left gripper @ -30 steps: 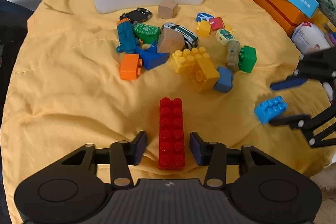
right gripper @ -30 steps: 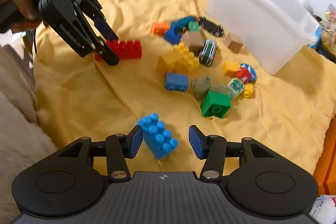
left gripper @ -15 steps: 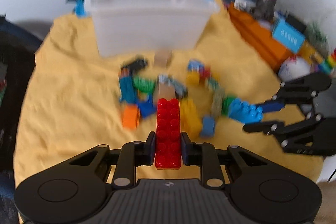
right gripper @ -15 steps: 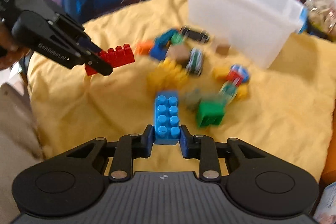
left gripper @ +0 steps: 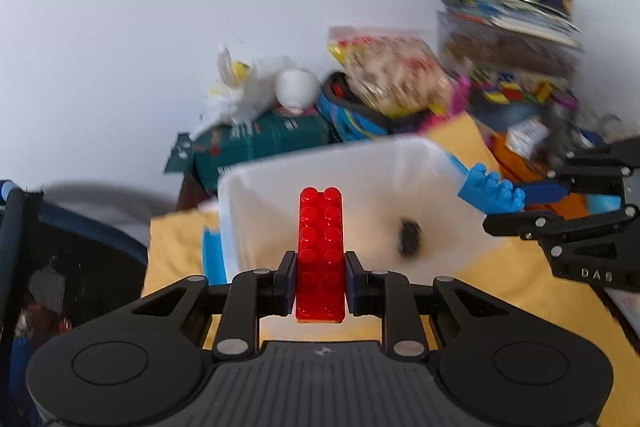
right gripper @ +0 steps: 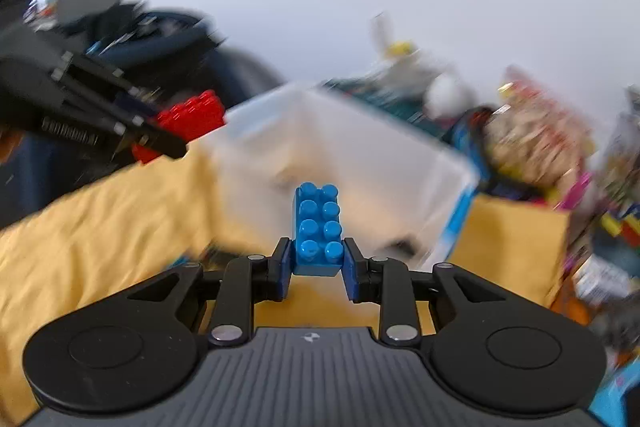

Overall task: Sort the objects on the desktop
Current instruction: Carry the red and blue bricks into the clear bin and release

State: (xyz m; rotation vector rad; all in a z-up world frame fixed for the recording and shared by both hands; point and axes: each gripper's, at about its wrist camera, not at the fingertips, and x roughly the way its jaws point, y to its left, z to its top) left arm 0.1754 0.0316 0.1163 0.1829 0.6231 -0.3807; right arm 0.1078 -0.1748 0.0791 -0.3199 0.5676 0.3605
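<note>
My left gripper [left gripper: 319,285] is shut on a long red brick [left gripper: 321,251], held up in front of the white plastic bin [left gripper: 432,163]. A small dark object [left gripper: 410,237] lies inside the bin. My right gripper [right gripper: 317,269] is shut on a blue brick [right gripper: 318,229] and points at the same white bin [right gripper: 400,163]. In the left wrist view the right gripper [left gripper: 532,205] comes in from the right with the blue brick [left gripper: 490,193] at the bin's right rim. In the right wrist view the left gripper [right gripper: 148,137] holds the red brick [right gripper: 190,119] at the bin's left corner.
A yellow cloth [right gripper: 100,227] covers the table around the bin. Behind the bin are a green book [left gripper: 264,143], snack bags [left gripper: 394,79], stacked boxes [left gripper: 508,39] and other clutter. A dark bag [right gripper: 160,39] lies at the left. Both views are blurred.
Both grippers closed on their bricks, lifted them off the yellow cloth and rose toward the white bin, whose inside now shows. The pile of toys has dropped out of view.
</note>
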